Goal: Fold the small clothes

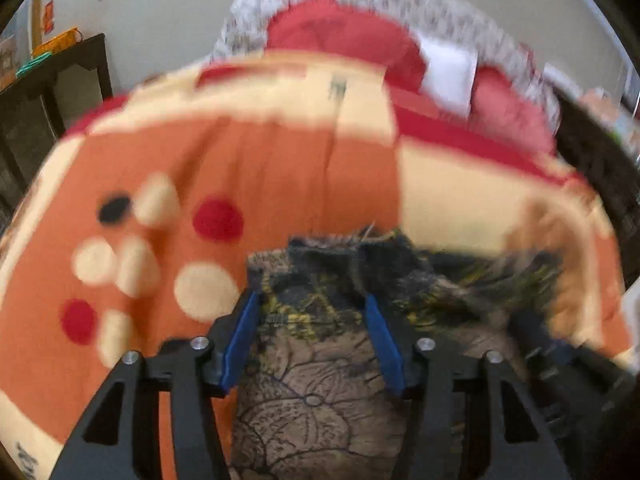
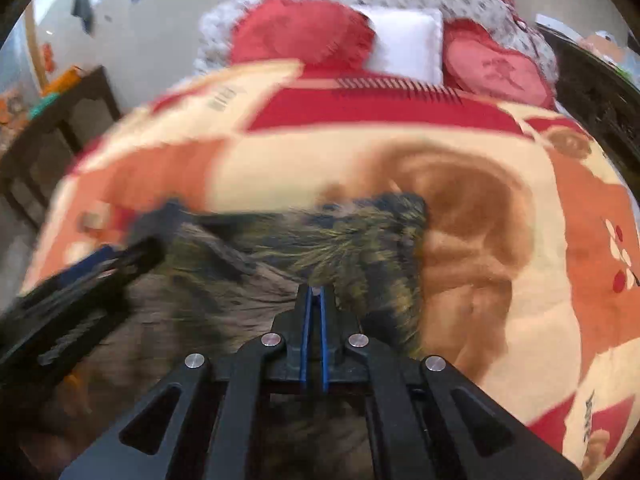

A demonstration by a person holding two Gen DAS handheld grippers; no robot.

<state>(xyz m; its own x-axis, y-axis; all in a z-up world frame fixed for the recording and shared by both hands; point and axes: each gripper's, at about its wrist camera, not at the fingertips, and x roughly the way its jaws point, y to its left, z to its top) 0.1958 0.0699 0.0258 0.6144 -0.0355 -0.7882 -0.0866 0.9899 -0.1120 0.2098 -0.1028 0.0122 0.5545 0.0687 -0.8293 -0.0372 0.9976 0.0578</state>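
- Right gripper (image 2: 315, 300): my jaws pressed together, whether pinching cloth I cannot tell.
- Left gripper (image 1: 312, 304): jaws spread over the patterned garment (image 1: 316, 392).
- Garment lies on the bed's orange blanket (image 1: 168, 168).

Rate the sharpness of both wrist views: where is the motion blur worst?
Left wrist: blanket and pillows smeared, patterned garment fairly crisp near the left gripper. Right wrist: garment and the other gripper streaked; white pillow sharper.
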